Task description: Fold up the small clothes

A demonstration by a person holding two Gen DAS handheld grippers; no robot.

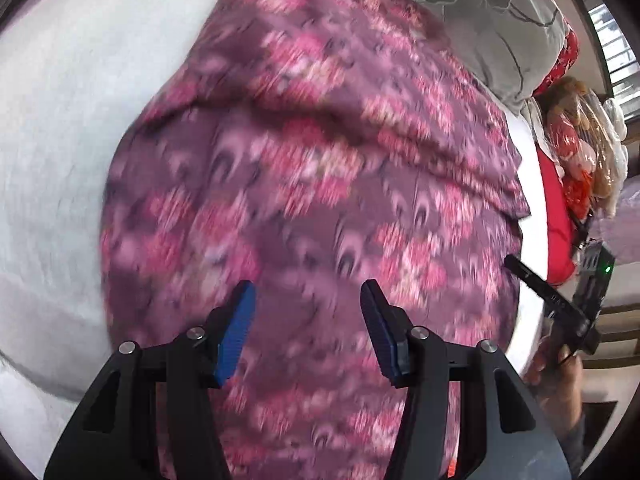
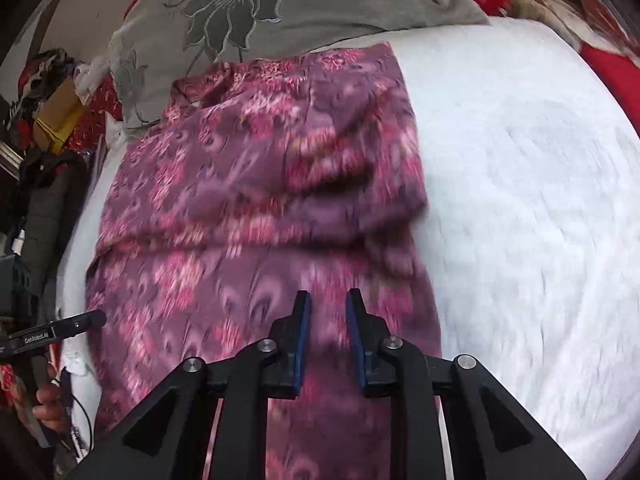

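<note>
White bedding (image 2: 520, 200), garment (image 2: 248, 200) under hand-held gripper (image 2: 328, 300)

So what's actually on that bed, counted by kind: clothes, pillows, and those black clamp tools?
Purple floral garment: 1
Grey flowered pillow: 1
Clamp tools: 2, the left gripper and the right gripper, both above the garment
Total: 4

The purple garment (image 2: 256, 208) with pink floral print lies spread on the white bed cover, its upper part folded over in rumpled creases.
</note>
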